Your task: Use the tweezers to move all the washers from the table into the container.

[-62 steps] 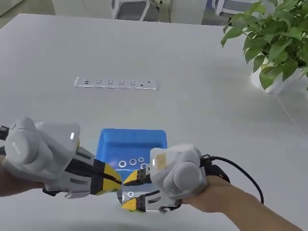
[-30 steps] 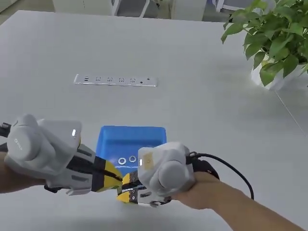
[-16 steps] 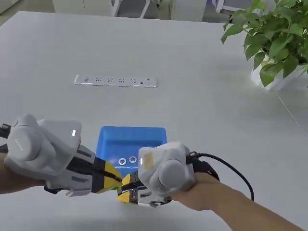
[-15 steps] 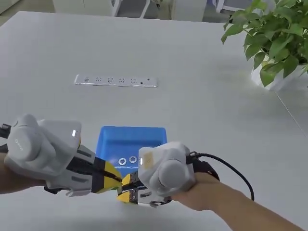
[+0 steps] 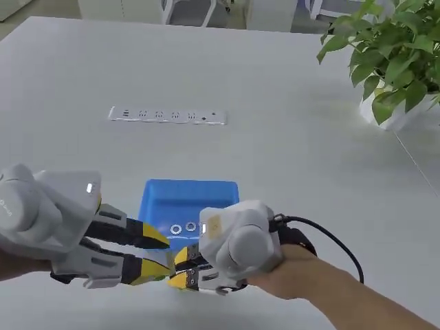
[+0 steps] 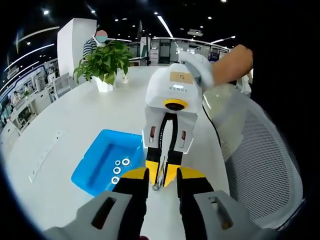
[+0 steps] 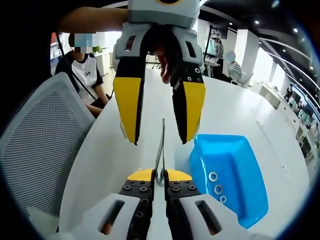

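While clamped, tweezers [image 7: 161, 147] point along the jaws.

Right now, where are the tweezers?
The tweezers are pinched in the right gripper, their tips between the jaws of the open left gripper, just beside the blue container.

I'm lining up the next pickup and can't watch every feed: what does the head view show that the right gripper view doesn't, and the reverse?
Head view adds the power strip, the potted plant and a black cable. Right gripper view adds the tweezers clamped in the right gripper, a mesh chair and seated people. Both show the blue container, washers inside it and the open left gripper.
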{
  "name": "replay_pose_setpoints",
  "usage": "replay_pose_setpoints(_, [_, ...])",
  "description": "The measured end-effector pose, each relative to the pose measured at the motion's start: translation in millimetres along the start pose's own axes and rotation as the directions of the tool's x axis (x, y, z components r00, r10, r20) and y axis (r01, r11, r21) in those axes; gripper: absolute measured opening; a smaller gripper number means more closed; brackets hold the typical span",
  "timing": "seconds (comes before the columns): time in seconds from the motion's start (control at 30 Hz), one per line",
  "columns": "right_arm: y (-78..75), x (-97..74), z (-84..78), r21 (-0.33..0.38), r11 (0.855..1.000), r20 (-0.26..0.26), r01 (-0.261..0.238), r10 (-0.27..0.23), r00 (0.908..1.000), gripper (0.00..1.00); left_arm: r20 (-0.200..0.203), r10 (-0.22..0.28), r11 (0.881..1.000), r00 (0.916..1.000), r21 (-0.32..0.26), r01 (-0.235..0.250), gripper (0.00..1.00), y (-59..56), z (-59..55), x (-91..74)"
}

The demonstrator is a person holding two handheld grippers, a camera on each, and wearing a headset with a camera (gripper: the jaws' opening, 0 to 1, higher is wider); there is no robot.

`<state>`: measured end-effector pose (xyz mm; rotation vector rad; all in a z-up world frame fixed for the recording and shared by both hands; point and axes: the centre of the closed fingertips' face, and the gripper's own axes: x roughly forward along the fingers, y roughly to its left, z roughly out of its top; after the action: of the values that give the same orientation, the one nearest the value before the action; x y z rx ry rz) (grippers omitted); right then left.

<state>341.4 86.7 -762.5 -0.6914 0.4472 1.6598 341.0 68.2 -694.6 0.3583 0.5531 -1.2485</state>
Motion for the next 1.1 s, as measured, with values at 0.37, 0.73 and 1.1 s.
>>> replay_pose_setpoints(0.37, [-1.9,-14.3,11.0,-0.006,1.0,0.011,-0.001,0.001,0.9999,0.08,0.06,0.074,0.994,0.9954,-0.085,-0.069,0.46,2.5,3.2,-19.9])
replay_pose_setpoints(0.73, [-9.1,-30.4,27.1,-0.004,1.0,0.032,0.01,-0.01,0.9994,0.08,0.071,0.151,0.979,0.986,-0.15,-0.139,0.65,3.2,-8.1,-31.8])
replay_pose_setpoints(1.1, [-29.0,-48.9,39.6,-0.036,0.998,0.054,0.048,-0.046,0.9974,0.08,0.091,0.241,0.948,0.9662,-0.235,-0.215,0.83,5.1,-13.7,-38.5])
